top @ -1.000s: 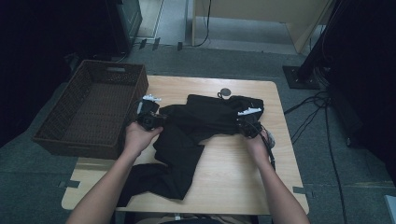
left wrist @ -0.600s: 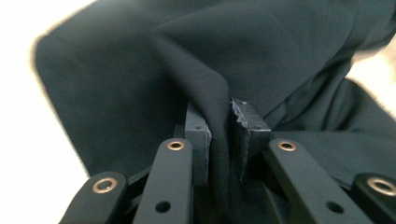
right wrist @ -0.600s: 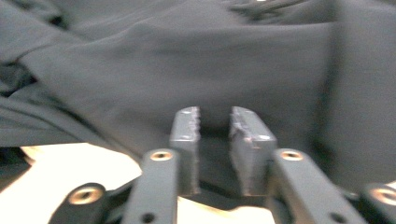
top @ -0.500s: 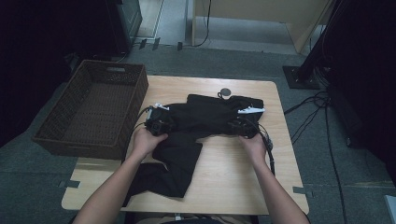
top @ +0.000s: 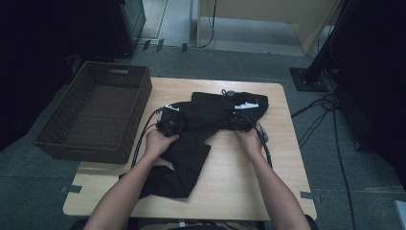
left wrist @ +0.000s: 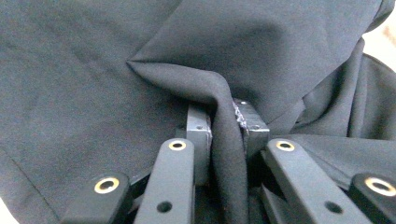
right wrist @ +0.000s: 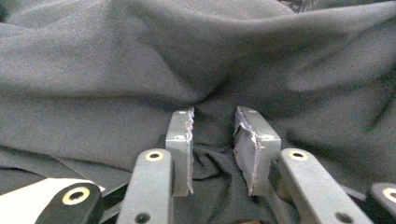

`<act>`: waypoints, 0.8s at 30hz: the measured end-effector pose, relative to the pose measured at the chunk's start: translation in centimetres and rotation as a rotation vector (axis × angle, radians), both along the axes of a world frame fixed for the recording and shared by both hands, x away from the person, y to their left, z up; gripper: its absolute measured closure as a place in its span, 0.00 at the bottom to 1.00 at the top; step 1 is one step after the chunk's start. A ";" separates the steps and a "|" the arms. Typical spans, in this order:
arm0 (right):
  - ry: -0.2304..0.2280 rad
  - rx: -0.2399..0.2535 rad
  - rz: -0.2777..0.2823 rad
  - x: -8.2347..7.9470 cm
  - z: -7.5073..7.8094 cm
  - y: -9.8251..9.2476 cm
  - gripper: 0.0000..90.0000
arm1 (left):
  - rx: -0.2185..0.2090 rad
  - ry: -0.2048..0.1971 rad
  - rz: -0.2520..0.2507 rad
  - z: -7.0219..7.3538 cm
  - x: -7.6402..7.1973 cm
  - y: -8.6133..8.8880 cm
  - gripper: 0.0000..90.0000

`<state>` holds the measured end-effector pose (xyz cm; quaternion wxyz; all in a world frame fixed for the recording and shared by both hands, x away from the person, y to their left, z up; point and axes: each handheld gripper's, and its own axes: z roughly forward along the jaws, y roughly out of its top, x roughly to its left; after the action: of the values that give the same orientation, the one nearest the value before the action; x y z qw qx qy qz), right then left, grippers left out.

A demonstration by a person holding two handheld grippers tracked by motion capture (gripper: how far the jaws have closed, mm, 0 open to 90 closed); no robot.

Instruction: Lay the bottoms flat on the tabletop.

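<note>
Left gripper view: left gripper (left wrist: 226,128) pinching black garment (left wrist: 116,70) fold; right gripper (right wrist: 214,140) jaws apart, cloth between.

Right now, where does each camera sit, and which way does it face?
High view: above the person's side, looking forward and down on the table, basket and black garment; both forearms enter from below.
Left gripper view: rides the left gripper, looking along its jaws at a cloth fold between them.
Right gripper view: rides the right gripper, jaws parted over the cloth.
All three share the garment.
</note>
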<state>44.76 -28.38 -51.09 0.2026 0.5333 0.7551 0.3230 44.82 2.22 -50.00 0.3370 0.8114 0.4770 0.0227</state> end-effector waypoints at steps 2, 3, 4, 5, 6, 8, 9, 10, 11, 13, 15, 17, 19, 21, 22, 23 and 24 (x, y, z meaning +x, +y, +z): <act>0.011 -0.004 0.003 1.4 0.1 0.5 0.75 | 0.001 0.009 0.004 0.0 0.9 0.1 0.88; 0.016 -0.002 0.004 2.2 0.2 0.7 0.75 | 0.005 0.015 0.003 0.1 1.4 0.0 0.89; 0.017 -0.003 0.004 3.0 0.2 0.9 0.75 | 0.008 0.019 0.004 0.2 1.9 -0.1 0.88; 0.016 -0.020 0.011 3.8 0.2 1.2 0.75 | 0.012 0.017 0.004 0.2 2.4 -0.2 0.88; 0.014 -0.051 0.022 4.6 0.2 1.4 0.76 | 0.014 0.011 0.010 0.2 2.9 -0.3 0.88; 0.023 -0.063 0.021 6.5 0.4 1.8 0.75 | 0.017 -0.012 0.034 0.1 3.7 -0.4 0.88; 0.028 -0.060 0.017 7.4 0.4 1.9 0.74 | 0.013 -0.018 0.057 0.0 4.2 -0.5 0.86; 0.024 -0.065 0.022 8.4 0.4 2.0 0.72 | 0.003 -0.014 0.090 0.0 4.6 -0.5 0.84; 0.029 -0.064 0.017 9.2 0.4 2.3 0.71 | -0.011 -0.004 0.115 0.1 4.9 -0.5 0.81; 0.062 -0.104 -0.013 10.5 0.8 2.9 0.57 | -0.021 0.030 0.125 0.4 5.3 -0.6 0.69; 0.124 -0.153 -0.057 11.4 1.3 3.2 0.53 | -0.037 0.032 0.102 1.1 4.9 -0.6 0.60; 0.152 -0.114 -0.098 11.4 2.2 3.2 0.54 | -0.066 0.002 0.079 2.3 3.9 -0.3 0.55; 0.112 0.018 -0.090 10.2 3.1 2.9 0.56 | -0.085 -0.012 0.045 3.4 2.5 0.0 0.51; 0.052 0.104 -0.073 8.4 3.8 2.9 0.58 | -0.079 -0.014 0.009 4.1 0.7 0.1 0.48; 0.032 0.124 -0.052 7.4 4.0 3.0 0.58 | -0.078 -0.021 -0.007 4.3 0.1 0.1 0.47; 0.027 0.128 -0.042 6.9 4.0 3.2 0.58 | -0.079 -0.029 -0.015 4.5 -0.6 0.0 0.47; 0.029 0.130 -0.024 6.2 4.0 3.5 0.57 | -0.081 -0.033 -0.027 4.8 -1.3 0.0 0.45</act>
<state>50.95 -24.92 -47.08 0.1606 0.5590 0.7290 0.3610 43.57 2.20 -45.24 0.3775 0.8032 0.4608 0.0121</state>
